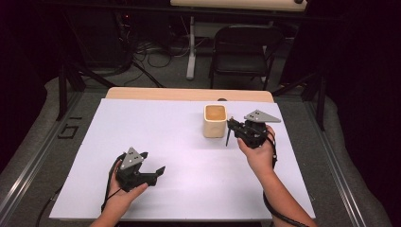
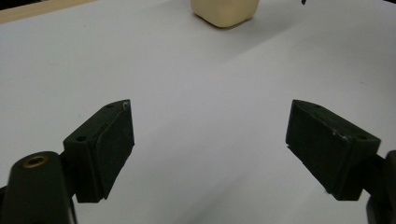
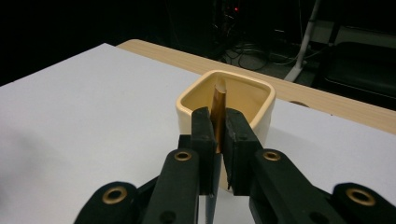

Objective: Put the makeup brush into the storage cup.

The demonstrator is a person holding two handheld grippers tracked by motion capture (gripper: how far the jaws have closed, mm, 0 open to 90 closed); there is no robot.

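A cream square cup (image 1: 214, 121) stands on the white sheet (image 1: 189, 156) right of centre; it also appears in the right gripper view (image 3: 243, 93) and at the top of the left gripper view (image 2: 225, 11). My right gripper (image 1: 230, 126) (image 3: 219, 128) is just right of the cup, shut on a thin brown stick-like object (image 3: 218, 105). The object's upper end sits level with the cup's rim, and its dark lower end (image 1: 228, 138) hangs toward the sheet. My left gripper (image 1: 153, 163) (image 2: 210, 126) rests low at the front left, open, with only bare sheet between its jaws.
The white sheet covers a wooden table whose far edge (image 1: 189, 93) shows behind it. Beyond the table stand a black folding chair (image 1: 243, 52), cables on the floor and a white stand leg (image 1: 191, 47).
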